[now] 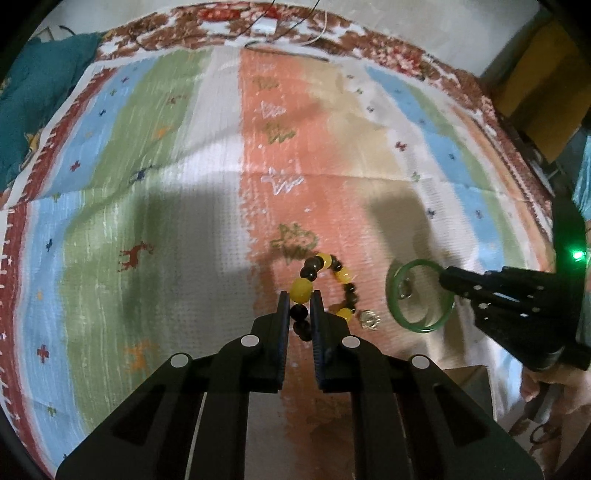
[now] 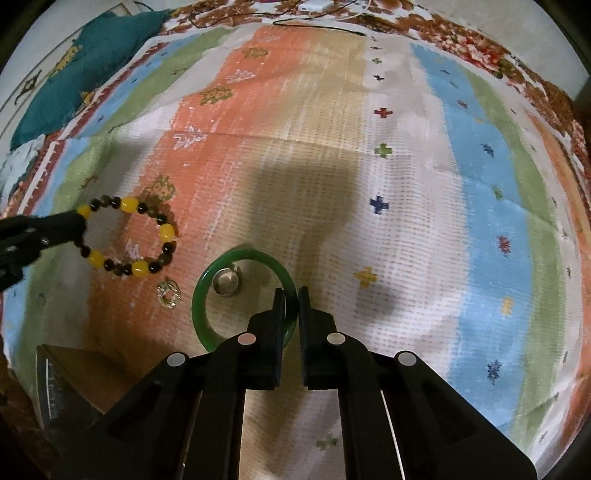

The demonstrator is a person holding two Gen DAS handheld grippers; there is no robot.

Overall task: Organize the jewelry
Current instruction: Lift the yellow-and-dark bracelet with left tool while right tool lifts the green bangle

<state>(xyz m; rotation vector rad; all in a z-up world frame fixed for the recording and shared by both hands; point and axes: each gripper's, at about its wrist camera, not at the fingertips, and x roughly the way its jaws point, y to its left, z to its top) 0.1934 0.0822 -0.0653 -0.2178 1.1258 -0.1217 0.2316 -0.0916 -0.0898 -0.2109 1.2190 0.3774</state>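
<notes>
My left gripper (image 1: 299,295) is shut on a yellow-and-dark bead bracelet (image 1: 332,275), which shows as a full loop in the right wrist view (image 2: 129,236). My right gripper (image 2: 292,291) is shut on the rim of a green bangle (image 2: 201,295); it shows in the left wrist view (image 1: 445,284) holding the bangle (image 1: 402,317) at its right side. A silver ring (image 2: 226,282) lies inside the bangle's loop. A small gold ornate ring (image 2: 168,294) lies on the cloth between bracelet and bangle, also in the left wrist view (image 1: 370,318).
A striped, patterned cloth (image 2: 406,184) covers the surface. A brown cardboard box (image 2: 74,373) stands at the near left of the right wrist view. A teal cushion (image 2: 92,70) lies at the far left. Cables (image 1: 280,33) run along the far edge.
</notes>
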